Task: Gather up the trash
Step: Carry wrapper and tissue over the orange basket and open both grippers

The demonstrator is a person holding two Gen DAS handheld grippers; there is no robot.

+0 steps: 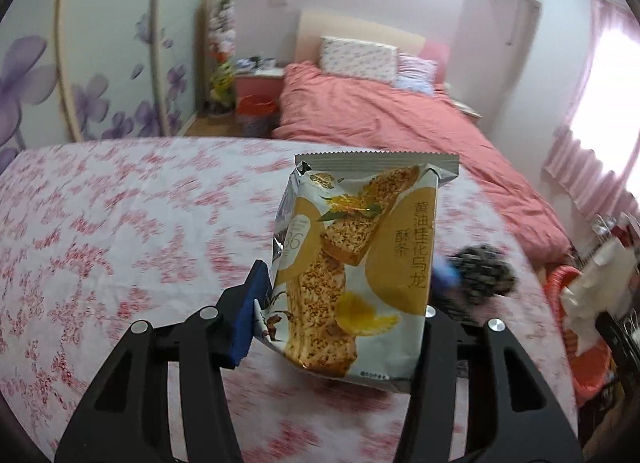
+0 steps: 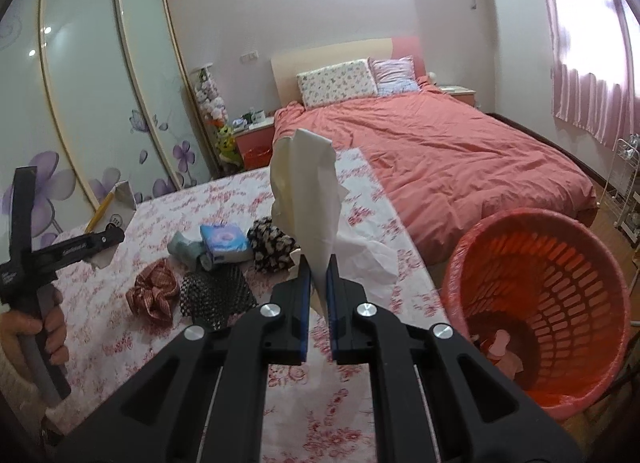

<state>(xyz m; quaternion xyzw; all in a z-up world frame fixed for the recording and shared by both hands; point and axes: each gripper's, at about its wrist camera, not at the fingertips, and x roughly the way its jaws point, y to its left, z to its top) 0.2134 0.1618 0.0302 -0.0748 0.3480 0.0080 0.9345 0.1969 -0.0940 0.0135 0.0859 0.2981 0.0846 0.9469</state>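
Note:
A yellow and silver snack packet [image 1: 356,247] hangs above the floral tablecloth [image 1: 100,243], and my left gripper [image 1: 346,287] is shut on its lower sides. Its right finger is hidden behind the packet. In the right wrist view my right gripper [image 2: 319,267] is shut on a white tissue [image 2: 308,199] that stands up from its blue pads, lifted off the table. A red slatted trash basket [image 2: 520,219] stands on the floor to the right of the table, with a few scraps at its bottom. A second crumpled tissue [image 2: 368,255] lies just beyond my right fingers.
On the cloth lie a checked scrunchie [image 2: 154,295], a black mesh piece [image 2: 216,295], a blue tissue pack [image 2: 226,243], a grey-green bundle [image 2: 186,249] and a dark floral scrunchie [image 2: 272,245]. A hand [image 2: 36,327] grips the left tool. A pink bed [image 2: 440,159] lies behind.

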